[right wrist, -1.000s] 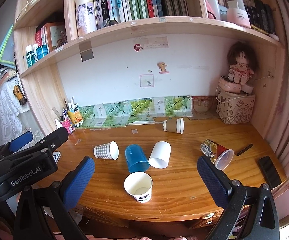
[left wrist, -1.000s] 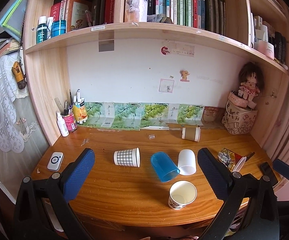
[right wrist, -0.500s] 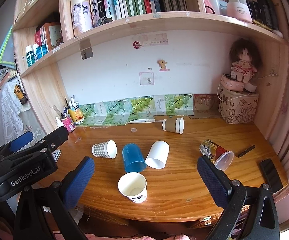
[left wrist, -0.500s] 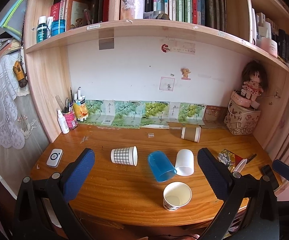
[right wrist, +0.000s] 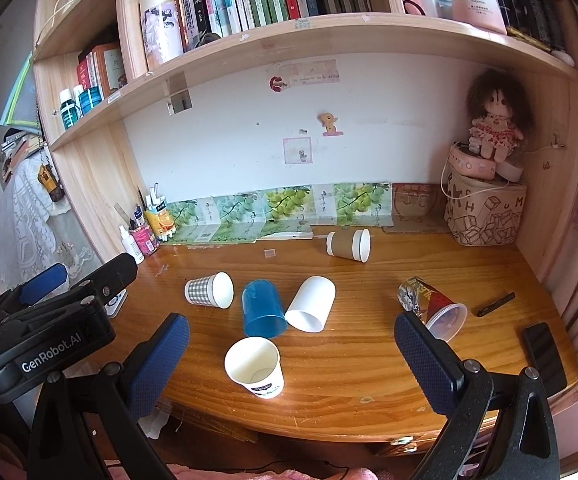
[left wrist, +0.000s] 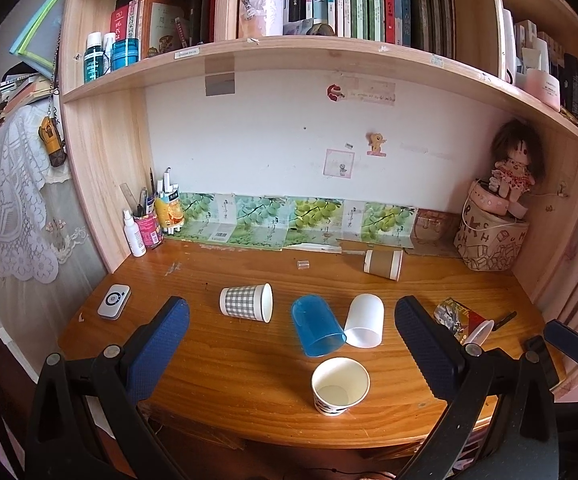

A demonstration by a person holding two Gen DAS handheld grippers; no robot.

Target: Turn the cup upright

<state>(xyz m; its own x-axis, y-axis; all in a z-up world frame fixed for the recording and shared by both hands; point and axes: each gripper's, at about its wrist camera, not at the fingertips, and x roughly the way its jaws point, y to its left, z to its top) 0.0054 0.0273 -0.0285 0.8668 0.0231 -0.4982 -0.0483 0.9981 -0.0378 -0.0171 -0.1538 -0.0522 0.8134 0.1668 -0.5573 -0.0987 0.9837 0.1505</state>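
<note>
Several cups lie on their sides on the wooden desk (left wrist: 225, 376): a checked paper cup (left wrist: 245, 302) (right wrist: 209, 290), a blue plastic cup (left wrist: 317, 331) (right wrist: 263, 309), a white cup (left wrist: 364, 321) (right wrist: 311, 304), a brown cup (left wrist: 383, 264) (right wrist: 348, 244) near the back, and a printed cup with a clear lid (right wrist: 433, 306) (left wrist: 459, 318) at the right. A white paper cup (left wrist: 340, 386) (right wrist: 255, 367) stands upright near the front edge. My left gripper (left wrist: 289, 344) and right gripper (right wrist: 291, 354) are both open and empty, held back from the desk's front edge.
A pen pot and bottles (left wrist: 147, 224) stand at the back left, a white device (left wrist: 113, 301) at the left edge. A printed box with a doll (right wrist: 485, 216) fills the back right corner. A black phone (right wrist: 545, 356) and a pen (right wrist: 495, 305) lie at the right. Shelves hang overhead.
Both grippers have drawn back and risen slightly, so the desk and cups sit a little farther off. No cup has moved.
</note>
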